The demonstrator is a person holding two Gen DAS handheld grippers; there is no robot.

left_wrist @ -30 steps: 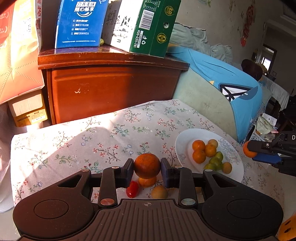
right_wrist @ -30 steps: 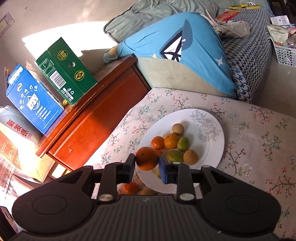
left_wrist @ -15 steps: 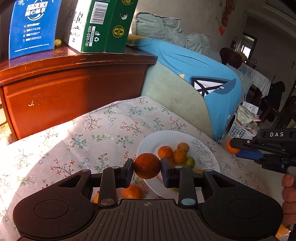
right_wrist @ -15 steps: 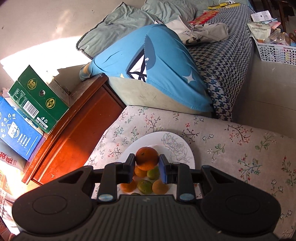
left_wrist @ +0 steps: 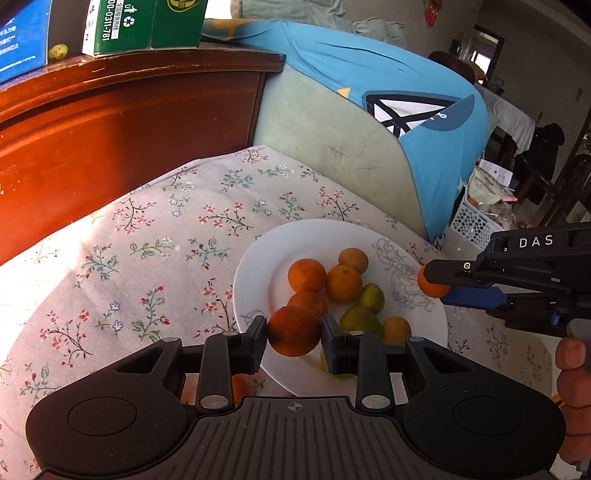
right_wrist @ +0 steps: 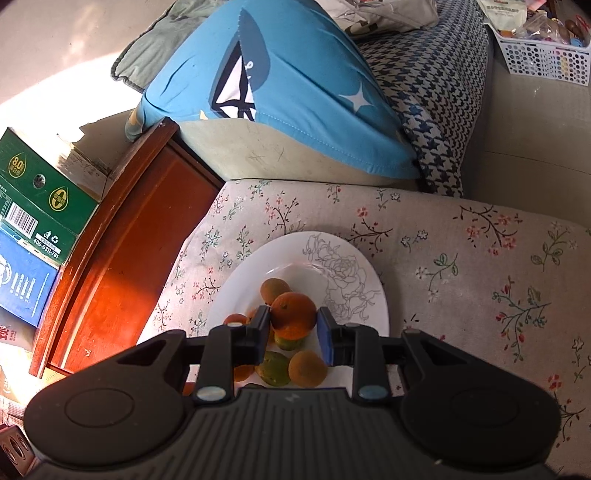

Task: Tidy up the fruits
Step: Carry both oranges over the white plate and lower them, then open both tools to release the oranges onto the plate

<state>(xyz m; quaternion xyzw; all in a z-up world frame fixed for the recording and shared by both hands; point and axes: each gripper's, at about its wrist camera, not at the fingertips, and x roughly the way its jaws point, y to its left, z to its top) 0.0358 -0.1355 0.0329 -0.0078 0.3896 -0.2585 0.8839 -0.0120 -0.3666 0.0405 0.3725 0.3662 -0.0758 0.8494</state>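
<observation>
A white plate (left_wrist: 255,266) with a drawn rose lies on the flowered tablecloth and holds several oranges (left_wrist: 306,275) and green fruits (left_wrist: 371,299). My left gripper (left_wrist: 294,332) is shut on an orange (left_wrist: 293,330) and hangs over the plate's near rim. In the right wrist view my right gripper (right_wrist: 293,325) is shut on another orange (right_wrist: 293,314) above the fruit on the same plate (right_wrist: 236,291). The left wrist view shows that right gripper (left_wrist: 434,284) coming in from the right over the plate's far edge, held by a hand (left_wrist: 572,373).
A red-brown wooden cabinet (left_wrist: 122,122) with green (left_wrist: 144,22) and blue cartons stands behind the table. A sofa arm under a blue cloth (left_wrist: 388,92) is beyond the plate. One more orange (left_wrist: 240,387) lies on the cloth under my left gripper. A white basket (right_wrist: 543,55) sits far right.
Both grippers, each still shut on its orange, have moved toward and over the plate and sunk slightly. Loose fruit on the cloth has slid out of the left view.
</observation>
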